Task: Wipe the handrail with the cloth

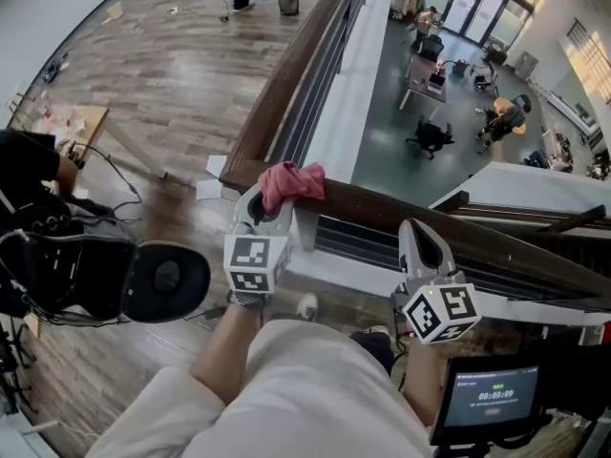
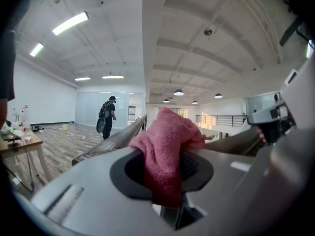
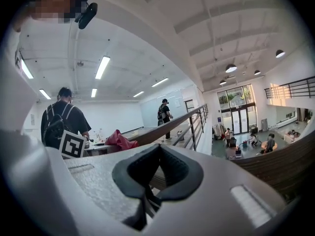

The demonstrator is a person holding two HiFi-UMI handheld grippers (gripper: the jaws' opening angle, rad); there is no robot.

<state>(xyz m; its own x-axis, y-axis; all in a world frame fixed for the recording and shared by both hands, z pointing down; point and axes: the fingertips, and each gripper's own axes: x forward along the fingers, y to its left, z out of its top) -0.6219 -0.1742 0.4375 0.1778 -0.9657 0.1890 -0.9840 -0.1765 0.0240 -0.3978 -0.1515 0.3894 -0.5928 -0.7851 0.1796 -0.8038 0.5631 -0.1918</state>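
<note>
Your left gripper (image 1: 275, 206) is pinching the fluffy pink cloth (image 1: 291, 181), which sits bunched right at the corner of the dark wooden handrail (image 1: 382, 208). One run of the rail heads off to your right, past the right gripper (image 1: 423, 241). Its jaws are pressed together on nothing. I'd guess the left one drags the cloth that way.

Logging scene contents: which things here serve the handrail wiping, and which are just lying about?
For the job: pink cloth, clamped in left gripper; wooden handrail; right gripper, shut, empty.
Lying about: bin, papers on the floor, desk at left.
</note>
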